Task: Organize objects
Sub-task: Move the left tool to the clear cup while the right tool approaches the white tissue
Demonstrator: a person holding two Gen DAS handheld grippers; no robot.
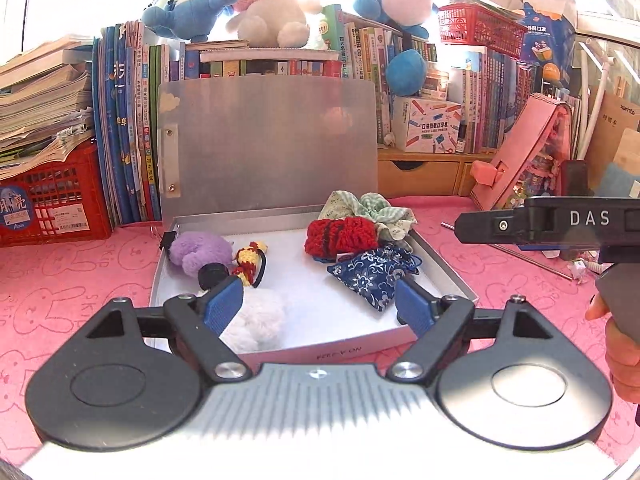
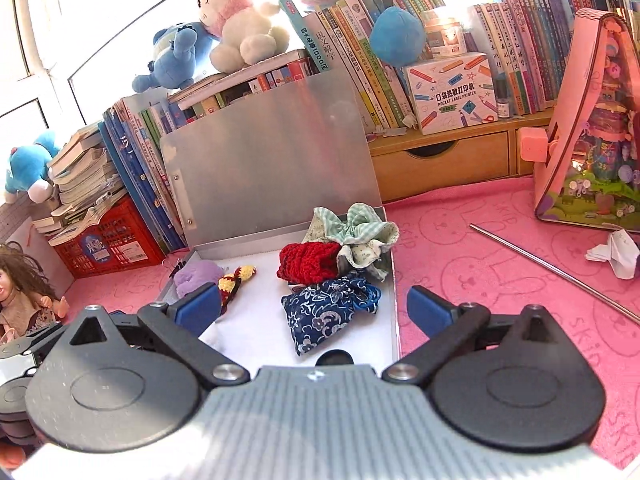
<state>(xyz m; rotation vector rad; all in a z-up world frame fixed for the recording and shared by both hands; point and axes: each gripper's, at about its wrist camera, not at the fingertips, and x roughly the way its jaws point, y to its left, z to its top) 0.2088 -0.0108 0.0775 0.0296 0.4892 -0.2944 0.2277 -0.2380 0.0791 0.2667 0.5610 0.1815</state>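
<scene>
An open metal box (image 1: 340, 346) lies on the pink cloth with its lid (image 1: 272, 140) standing upright. Inside lie a purple pompom (image 1: 200, 250), a yellow and red crochet tie (image 1: 250, 260), a red knitted piece (image 1: 340, 236), a green checked scrunchie (image 1: 372, 210), a blue floral pouch (image 1: 372, 272) and a white fluffy ball (image 1: 256, 322). My left gripper (image 1: 318, 302) hovers open over the box's near edge, with nothing between its pads. My right gripper (image 2: 314, 306) is open too, above the blue floral pouch (image 2: 330, 312) and the box's near right side (image 2: 394, 300).
Books, plush toys and red crates (image 1: 52, 204) line the back. A pink toy case (image 2: 592, 132), a thin metal rod (image 2: 552, 272) and crumpled paper (image 2: 616, 252) lie right of the box. A doll (image 2: 24, 292) sits at the far left. A hand (image 1: 616, 344) shows at the right edge.
</scene>
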